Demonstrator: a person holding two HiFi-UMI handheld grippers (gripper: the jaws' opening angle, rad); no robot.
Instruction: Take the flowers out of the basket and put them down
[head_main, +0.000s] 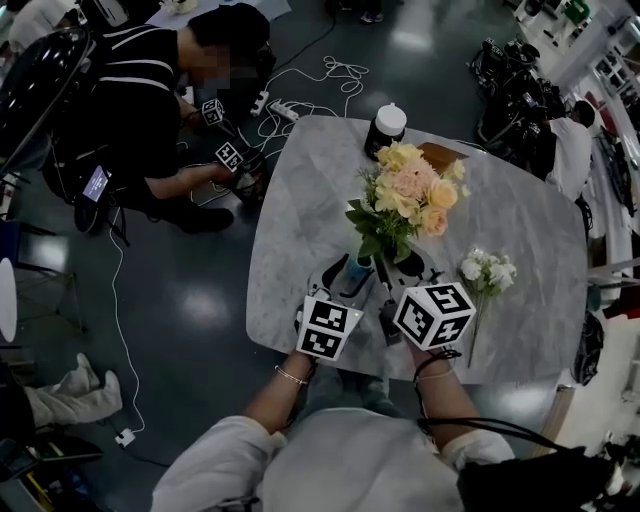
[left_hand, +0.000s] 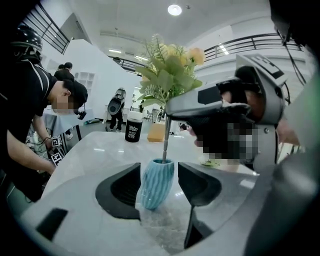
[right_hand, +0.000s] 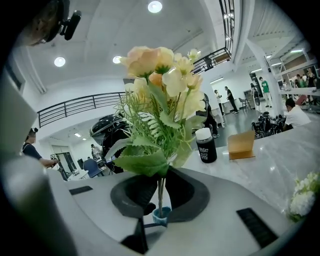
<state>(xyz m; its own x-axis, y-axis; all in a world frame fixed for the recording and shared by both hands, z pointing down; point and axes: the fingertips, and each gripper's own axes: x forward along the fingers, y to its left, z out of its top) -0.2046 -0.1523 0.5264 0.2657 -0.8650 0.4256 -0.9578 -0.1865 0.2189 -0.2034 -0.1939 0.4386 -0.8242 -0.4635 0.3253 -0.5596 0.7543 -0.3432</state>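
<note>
Marble tabletop with rounded corners, seen from above. Bouquet of yellow and peach flowers stands upright between its middle and near edge. Right tool is narrowed onto the bare stem, low down just above the mouth of a small blue vase, probably so the bouquet draws straight up and out. Left tool sits wide with its jaws either side of the vase, one against it and a sliver of gap at the other, apparently to keep the vase from rising. White sprig lies flat near the right edge, likely already set down
</note>
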